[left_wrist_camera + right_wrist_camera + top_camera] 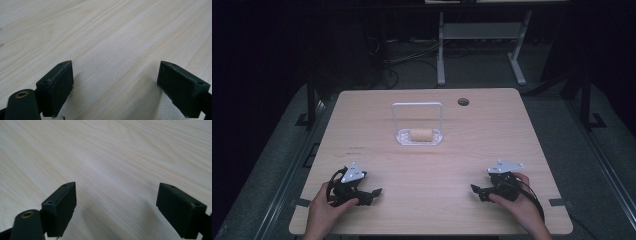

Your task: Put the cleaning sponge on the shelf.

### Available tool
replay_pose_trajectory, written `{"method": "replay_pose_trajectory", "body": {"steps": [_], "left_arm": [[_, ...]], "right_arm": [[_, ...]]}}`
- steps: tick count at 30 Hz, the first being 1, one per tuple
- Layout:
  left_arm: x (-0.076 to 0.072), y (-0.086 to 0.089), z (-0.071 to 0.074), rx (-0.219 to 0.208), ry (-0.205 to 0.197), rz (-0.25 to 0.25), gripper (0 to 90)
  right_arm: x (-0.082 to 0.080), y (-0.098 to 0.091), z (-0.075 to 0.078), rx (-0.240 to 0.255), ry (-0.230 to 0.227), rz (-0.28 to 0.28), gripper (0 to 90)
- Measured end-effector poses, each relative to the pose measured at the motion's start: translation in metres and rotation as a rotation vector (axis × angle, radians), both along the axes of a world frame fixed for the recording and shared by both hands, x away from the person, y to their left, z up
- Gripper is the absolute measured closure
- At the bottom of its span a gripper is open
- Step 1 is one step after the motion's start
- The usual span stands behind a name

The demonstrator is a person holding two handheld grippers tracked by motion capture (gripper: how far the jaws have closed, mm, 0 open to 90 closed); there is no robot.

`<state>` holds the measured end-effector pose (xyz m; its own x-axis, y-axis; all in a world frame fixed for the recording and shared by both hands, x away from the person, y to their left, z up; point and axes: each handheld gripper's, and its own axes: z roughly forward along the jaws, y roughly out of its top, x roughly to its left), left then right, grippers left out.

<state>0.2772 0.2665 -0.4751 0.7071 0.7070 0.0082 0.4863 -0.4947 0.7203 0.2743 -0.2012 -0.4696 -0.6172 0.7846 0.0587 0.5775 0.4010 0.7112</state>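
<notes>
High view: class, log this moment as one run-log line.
left gripper: open, empty | right gripper: open, empty | roll: lying in white basket, mid-table

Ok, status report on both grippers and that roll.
Left gripper open, empty. Right gripper open, empty. Roll lying in the clear basket mid-table, untouched. Nothing between.

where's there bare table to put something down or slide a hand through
Bare wood lies between the left gripper and right gripper, both open and empty, and from there up to the white basket holding a roll. Both sides of the basket are bare too. The table is crowded only at the basket.
</notes>
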Motion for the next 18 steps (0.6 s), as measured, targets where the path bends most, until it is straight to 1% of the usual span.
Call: {"method": "replay_pose_trajectory", "body": {"steps": [3, 5, 7, 11, 18], "left_arm": [[0.0, 0.0, 0.0, 0.0, 0.0, 0.0, 13.1], [0.0, 0.0, 0.0, 0.0, 0.0, 0.0, 13.1], [0.0, 0.0, 0.0, 0.0, 0.0, 0.0, 13.1], [0.0, 0.0, 0.0, 0.0, 0.0, 0.0, 13.1], [0.0, 0.0, 0.0, 0.0, 0.0, 0.0, 13.1]], "right_arm": [[-0.002, -0.002, -0.003, 0.002, -0.001, -0.005, 16.1], [-0.003, -0.002, -0.006, -0.005, 0.002, -0.011, 16.0], [-0.004, -0.002, -0.009, -0.011, -0.008, -0.013, 15.2], [-0.005, -0.002, -0.011, -0.014, -0.024, -0.015, 14.6], [-0.005, -0.002, -0.012, -0.012, -0.025, -0.02, 13.6]]}}
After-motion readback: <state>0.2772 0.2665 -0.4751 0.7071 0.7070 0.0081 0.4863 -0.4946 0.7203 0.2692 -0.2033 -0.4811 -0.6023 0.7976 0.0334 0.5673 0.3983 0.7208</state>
